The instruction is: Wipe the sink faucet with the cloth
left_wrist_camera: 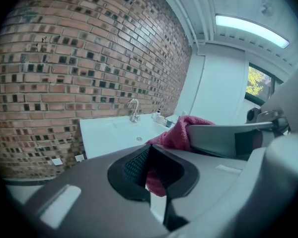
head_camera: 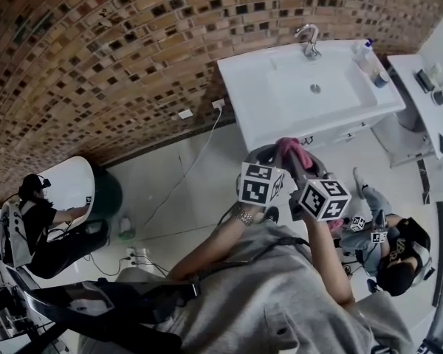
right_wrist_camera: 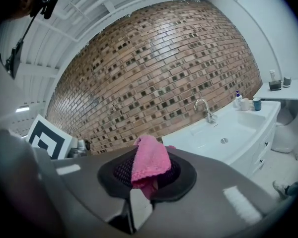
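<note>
The chrome faucet (head_camera: 308,39) stands at the back of the white sink (head_camera: 340,113), well ahead of both grippers; it also shows in the left gripper view (left_wrist_camera: 133,109) and the right gripper view (right_wrist_camera: 204,109). My right gripper (right_wrist_camera: 141,175) is shut on the pink cloth (right_wrist_camera: 150,161), which drapes over its jaw tips. In the head view the cloth (head_camera: 294,152) bunches where the two grippers meet. My left gripper (left_wrist_camera: 148,155) has its jaw tips together beside the cloth (left_wrist_camera: 181,133). Pink shows through the gap behind them; whether they pinch it is unclear.
A soap bottle and cups (head_camera: 371,61) stand at the sink's right end. A white side shelf (head_camera: 428,102) lies further right. A socket and cable (head_camera: 218,105) sit on the brick wall. Other people (head_camera: 40,220) (head_camera: 391,253) stand on the tiled floor.
</note>
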Demonstrator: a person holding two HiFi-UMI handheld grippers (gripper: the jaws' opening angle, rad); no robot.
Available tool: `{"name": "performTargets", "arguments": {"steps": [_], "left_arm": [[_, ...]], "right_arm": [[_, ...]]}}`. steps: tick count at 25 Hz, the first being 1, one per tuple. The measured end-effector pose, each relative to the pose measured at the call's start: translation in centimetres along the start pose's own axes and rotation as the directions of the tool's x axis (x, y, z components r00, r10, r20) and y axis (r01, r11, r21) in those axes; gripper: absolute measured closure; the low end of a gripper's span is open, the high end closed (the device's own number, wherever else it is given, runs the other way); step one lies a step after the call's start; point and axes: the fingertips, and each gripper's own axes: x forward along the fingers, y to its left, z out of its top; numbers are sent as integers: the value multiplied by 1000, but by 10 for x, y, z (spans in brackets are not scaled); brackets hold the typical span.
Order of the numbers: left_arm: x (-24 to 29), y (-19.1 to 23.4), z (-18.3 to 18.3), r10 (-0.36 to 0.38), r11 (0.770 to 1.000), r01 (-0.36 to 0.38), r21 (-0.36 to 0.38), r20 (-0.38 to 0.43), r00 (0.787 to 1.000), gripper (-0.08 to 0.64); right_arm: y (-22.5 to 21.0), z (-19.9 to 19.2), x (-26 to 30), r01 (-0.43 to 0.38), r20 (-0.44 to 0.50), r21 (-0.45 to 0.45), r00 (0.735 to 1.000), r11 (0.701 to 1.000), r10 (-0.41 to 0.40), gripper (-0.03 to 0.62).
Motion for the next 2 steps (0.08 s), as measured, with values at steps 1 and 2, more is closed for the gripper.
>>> {"name": "performTargets", "arguments": {"steps": [1,2], "left_arm": [[-1,-4,0,-6,1000,6,-1,11,1000,543],[-3,-8,1,-11,1000,11,-4,22,1000,543]], "right_arm": [[-2,2,-6,-5,14,5,1000,1000,5,546],[-4,4,-11,-11,28,10,1000,1000,10,546]]}}
